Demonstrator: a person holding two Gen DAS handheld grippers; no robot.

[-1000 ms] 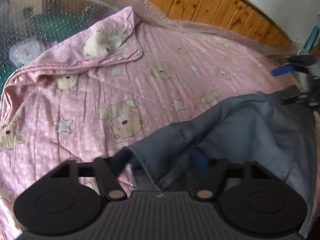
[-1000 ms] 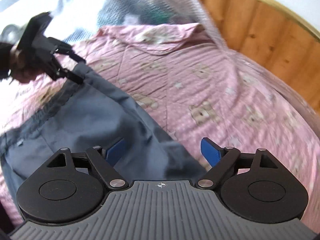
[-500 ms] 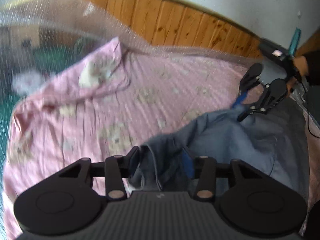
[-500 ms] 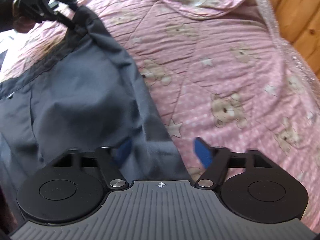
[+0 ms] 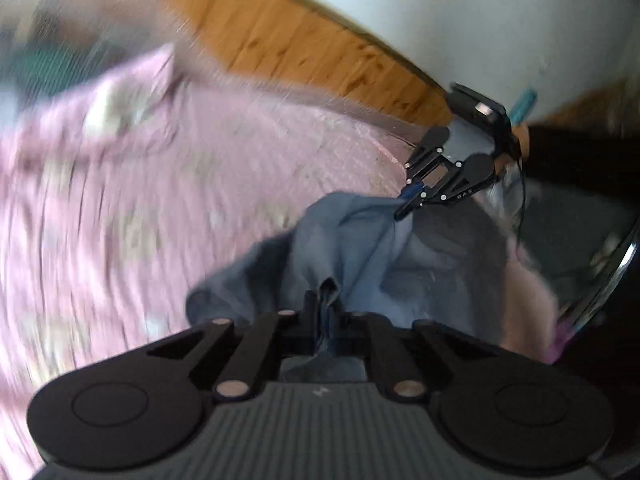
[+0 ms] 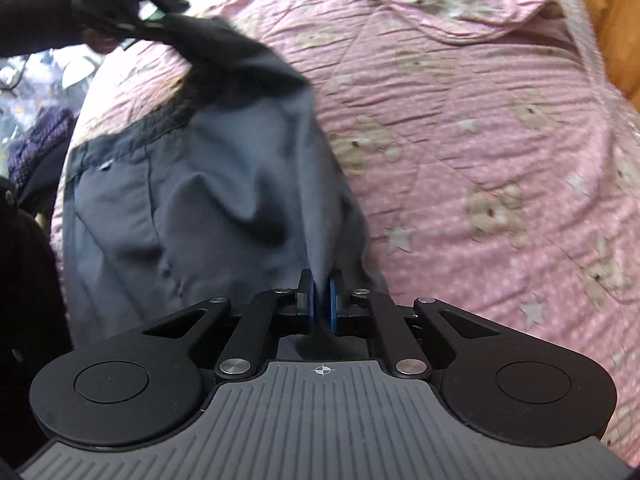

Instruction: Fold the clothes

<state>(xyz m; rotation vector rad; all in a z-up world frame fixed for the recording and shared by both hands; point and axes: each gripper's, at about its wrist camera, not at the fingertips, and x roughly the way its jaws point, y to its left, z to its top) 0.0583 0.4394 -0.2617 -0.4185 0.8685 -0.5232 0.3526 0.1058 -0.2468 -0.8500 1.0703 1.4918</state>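
Tongs, left (image 5: 326,312) and right (image 6: 320,304), agape a second ago, now both clench the grey garment (image 6: 192,184).

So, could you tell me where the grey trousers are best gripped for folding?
At the edges, from above: the left gripper and right gripper each pinch a bunched fold of the grey trousers, which sag slack between them over the pink quilt.

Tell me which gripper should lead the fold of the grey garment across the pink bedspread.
Left, probably. The left gripper is shut on the raised waistband corner of the grey garment; the right gripper is shut on a fold of its edge low near the pink bedspread, so it can anchor.
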